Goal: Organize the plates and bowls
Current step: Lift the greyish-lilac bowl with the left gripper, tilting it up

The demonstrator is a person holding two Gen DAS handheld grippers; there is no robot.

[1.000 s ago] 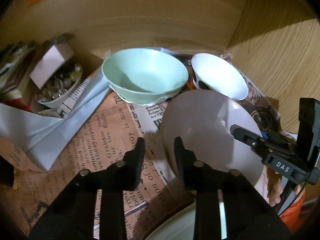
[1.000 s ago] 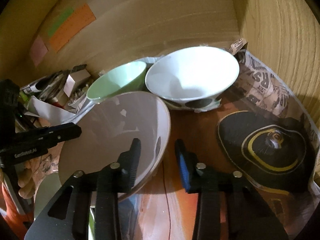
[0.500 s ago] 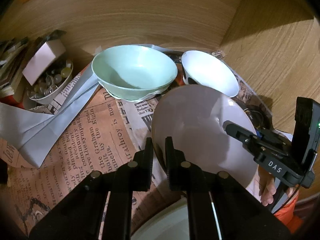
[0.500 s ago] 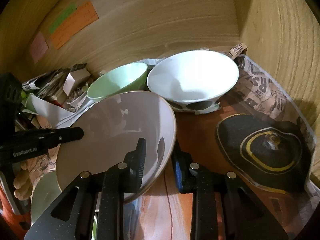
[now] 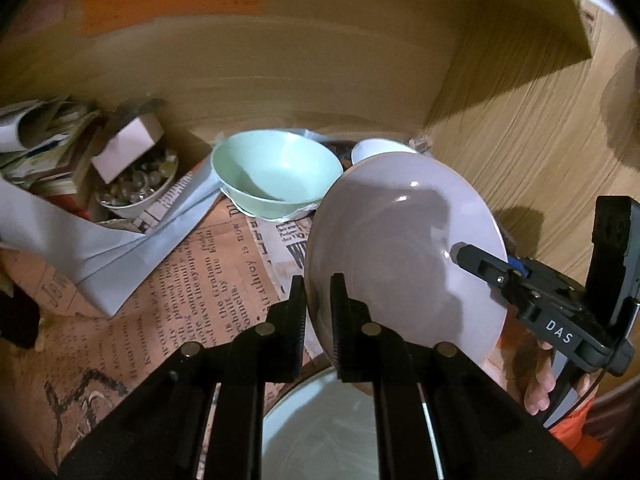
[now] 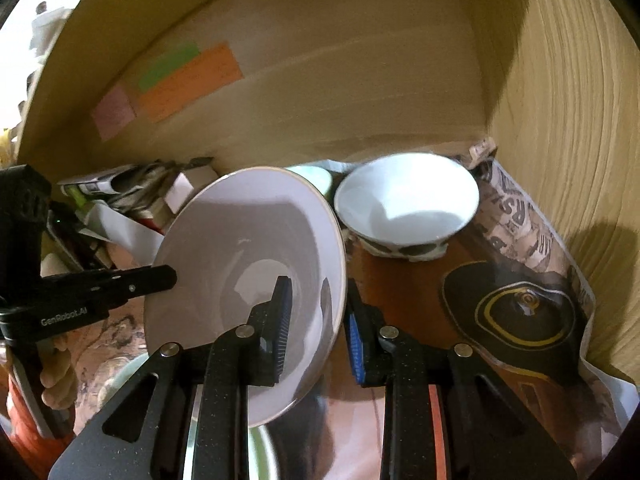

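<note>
A pale lavender plate (image 5: 400, 248) hangs tilted in the air above the newspaper-lined shelf, held from both sides. My left gripper (image 5: 318, 284) is shut on its left rim. On the opposite rim my right gripper (image 6: 316, 300) is shut, one finger inside the plate (image 6: 248, 240), the other outside. Each gripper shows in the other's view: the right gripper (image 5: 480, 264) and the left gripper (image 6: 160, 276). Behind stand a mint green bowl (image 5: 276, 172) and a white bowl (image 6: 404, 204) with dark spots. A pale plate (image 5: 320, 420) lies directly below.
Wooden walls close the back and right. A small bowl of glassy beads (image 5: 132, 188), a white box and stacked papers crowd the left. A black lid with a yellow ring (image 6: 520, 316) lies at the right. Coloured notes (image 6: 188, 80) stick to the back wall.
Both grippers have closed onto the lavender plate's rim and carried it upward. The bowls behind now sit lower and farther off in both views.
</note>
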